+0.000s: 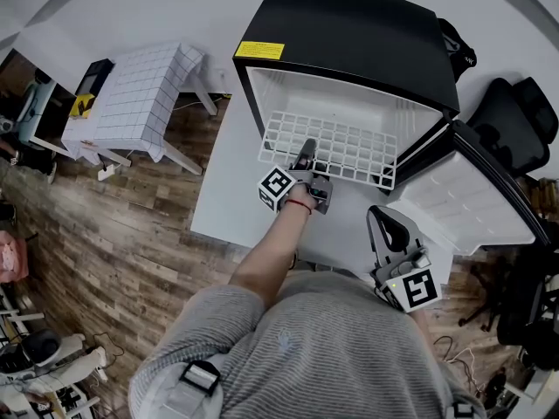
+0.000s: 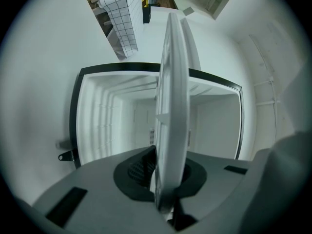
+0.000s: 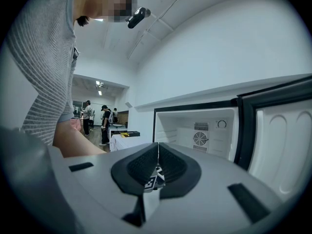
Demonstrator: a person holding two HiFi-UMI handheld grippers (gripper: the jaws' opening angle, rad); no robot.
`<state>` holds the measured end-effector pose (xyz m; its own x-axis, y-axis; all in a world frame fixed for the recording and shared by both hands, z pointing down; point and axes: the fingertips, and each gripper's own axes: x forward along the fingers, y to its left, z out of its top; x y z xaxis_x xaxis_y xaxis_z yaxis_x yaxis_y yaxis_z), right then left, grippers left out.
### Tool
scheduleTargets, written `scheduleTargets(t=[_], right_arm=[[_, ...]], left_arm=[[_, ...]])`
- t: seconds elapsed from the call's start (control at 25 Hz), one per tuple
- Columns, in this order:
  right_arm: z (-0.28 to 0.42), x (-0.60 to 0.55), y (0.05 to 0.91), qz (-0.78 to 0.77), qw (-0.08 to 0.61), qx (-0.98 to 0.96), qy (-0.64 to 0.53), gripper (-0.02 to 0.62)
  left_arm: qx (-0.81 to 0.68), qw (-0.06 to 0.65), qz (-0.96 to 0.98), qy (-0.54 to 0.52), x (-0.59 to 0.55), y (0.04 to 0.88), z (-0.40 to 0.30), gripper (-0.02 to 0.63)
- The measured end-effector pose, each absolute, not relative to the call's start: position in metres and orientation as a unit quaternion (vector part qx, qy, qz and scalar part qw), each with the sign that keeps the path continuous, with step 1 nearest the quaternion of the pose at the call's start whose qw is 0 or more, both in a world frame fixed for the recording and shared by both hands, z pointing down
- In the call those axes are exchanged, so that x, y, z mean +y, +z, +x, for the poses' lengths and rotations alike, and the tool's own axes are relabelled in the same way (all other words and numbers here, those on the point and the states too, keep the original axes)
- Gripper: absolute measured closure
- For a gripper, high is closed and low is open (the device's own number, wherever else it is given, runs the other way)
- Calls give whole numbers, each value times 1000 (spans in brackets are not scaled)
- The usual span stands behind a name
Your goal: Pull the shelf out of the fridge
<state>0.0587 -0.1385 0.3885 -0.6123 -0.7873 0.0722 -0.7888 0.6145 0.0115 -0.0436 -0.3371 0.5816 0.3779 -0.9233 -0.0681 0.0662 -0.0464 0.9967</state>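
Note:
A black mini fridge [image 1: 349, 33] stands with its door [image 1: 476, 199] swung open to the right. A white wire shelf [image 1: 341, 147] sticks partly out of its white inside. My left gripper [image 1: 306, 153] is shut on the shelf's front edge. In the left gripper view the shelf [image 2: 173, 106] runs edge-on between the pads of this gripper [image 2: 163, 172], with the fridge cavity [image 2: 117, 121] behind it. My right gripper [image 1: 384, 221] hangs close to my body, shut and holding nothing. The right gripper view shows its pads [image 3: 157, 167] pressed together, facing the fridge [image 3: 195, 126] and its door [image 3: 278, 140].
The fridge sits on a white board [image 1: 227, 190] over a wooden floor. A table with a checked cloth [image 1: 140, 94] stands to the left, and a black office chair [image 1: 515, 112] to the right. People [image 3: 105, 123] stand far off in the room.

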Motion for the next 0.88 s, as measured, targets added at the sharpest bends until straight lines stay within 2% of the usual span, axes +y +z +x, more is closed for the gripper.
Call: scheduleTargets(t=[0.88], right_arm=[[56, -145, 389, 440, 34, -897, 11, 581]], left_arm=[[-356, 597, 587, -415, -333, 583, -43, 572]])
